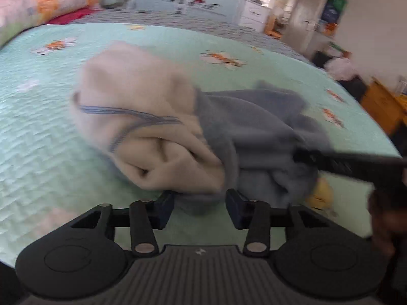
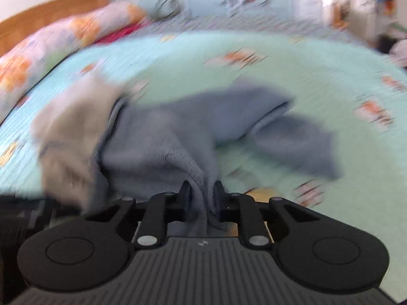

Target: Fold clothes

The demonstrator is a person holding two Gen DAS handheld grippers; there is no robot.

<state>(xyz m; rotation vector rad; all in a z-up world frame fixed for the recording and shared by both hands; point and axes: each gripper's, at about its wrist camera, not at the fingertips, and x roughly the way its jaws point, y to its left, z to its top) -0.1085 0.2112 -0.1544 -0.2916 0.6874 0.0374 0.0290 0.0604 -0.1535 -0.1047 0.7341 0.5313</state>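
A mint quilted bedspread [image 1: 51, 132] with flower prints; a floral pillow [image 1: 43, 2] beyond.

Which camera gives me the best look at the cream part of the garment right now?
The left wrist view: the cream part fills the middle, fairly sharp, with its blue-stitched seam and folds visible ahead of the open left claw. The right wrist view shows it only as a blurred patch at the left edge, beside the blue fabric.
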